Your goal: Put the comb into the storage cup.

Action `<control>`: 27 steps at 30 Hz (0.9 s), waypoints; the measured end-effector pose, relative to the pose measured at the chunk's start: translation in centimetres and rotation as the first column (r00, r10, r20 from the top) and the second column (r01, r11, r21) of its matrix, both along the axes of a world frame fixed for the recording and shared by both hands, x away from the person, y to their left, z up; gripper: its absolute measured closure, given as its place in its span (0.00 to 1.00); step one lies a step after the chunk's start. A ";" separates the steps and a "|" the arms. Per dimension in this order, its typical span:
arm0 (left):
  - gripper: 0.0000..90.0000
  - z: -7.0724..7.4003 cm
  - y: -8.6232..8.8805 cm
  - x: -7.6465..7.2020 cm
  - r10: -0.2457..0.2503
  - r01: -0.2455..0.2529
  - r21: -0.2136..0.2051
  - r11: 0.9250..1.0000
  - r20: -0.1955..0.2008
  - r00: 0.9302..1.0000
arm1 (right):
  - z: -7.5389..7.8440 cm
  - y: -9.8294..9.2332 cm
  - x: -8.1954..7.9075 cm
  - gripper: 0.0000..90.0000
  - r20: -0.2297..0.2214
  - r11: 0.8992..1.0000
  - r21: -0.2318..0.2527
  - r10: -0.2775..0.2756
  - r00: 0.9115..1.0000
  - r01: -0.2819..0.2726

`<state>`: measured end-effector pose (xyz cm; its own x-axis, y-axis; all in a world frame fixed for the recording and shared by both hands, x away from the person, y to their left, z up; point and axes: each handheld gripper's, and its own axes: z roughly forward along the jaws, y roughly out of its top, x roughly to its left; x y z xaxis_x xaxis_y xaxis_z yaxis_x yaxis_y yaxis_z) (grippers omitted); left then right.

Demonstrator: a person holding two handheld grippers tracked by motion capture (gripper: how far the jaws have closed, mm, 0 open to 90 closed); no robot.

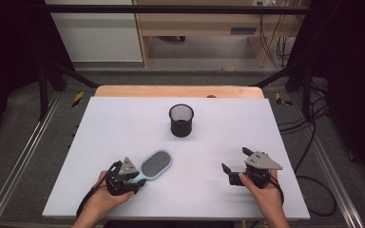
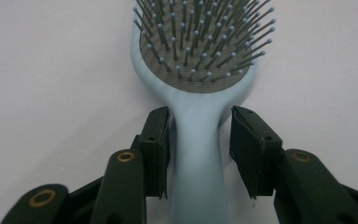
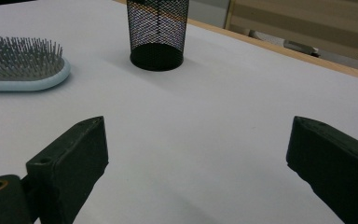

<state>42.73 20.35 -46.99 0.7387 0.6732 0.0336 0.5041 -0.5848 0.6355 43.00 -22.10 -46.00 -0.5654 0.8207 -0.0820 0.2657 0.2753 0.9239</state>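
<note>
- Pale-blue brush (image 1: 156,165) flat on the white worktop (image 1: 123,123), bristles up, directly ahead of the left tool (image 1: 140,180), handle end toward it, head farther out.
- In the left gripper view, handle of the brush (image 2: 196,93) between the two pads of the left tool (image 2: 198,135), just behind where the handle widens into the head.
- Left tool partly closed around that handle: one pad against its side, the other just off it with a thin gap, so no firm hold yet; brush not lifted.
- Left tool low over the worktop, gripped by a hand from the near edge, pointed away and slightly to the right.
- Right tool (image 1: 236,160) well apart from the brush, off to the right of the left tool, held in the other hand near the worktop.
- Right tool (image 3: 196,154) spread wide, nothing between its pads, bare worktop beneath.
- Black mesh cup (image 1: 181,121) upright, beyond both tools, roughly between their lines of aim.
- From the right tool: cup (image 3: 157,32) ahead and a little left, brush head (image 3: 23,70) far left, near the cup but apart from it.
</note>
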 end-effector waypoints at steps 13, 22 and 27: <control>0.77 0.0 -0.7 -0.6 -0.031 0.030 0.038 0.999 0.035 0.999 | -0.1 0.2 0.0 0.06 -0.006 1.000 -0.013 0.004 1.000 -0.004; 0.77 0.0 -0.4 -0.4 -0.052 0.051 0.016 0.999 0.035 0.998 | -0.1 0.2 0.0 0.06 -0.005 1.000 -0.007 0.007 1.000 -0.007; 0.77 0.0 -0.2 -0.3 -0.056 0.056 0.003 0.998 0.032 0.998 | 0.0 0.2 0.0 0.06 -0.005 1.000 -0.007 0.009 1.000 -0.009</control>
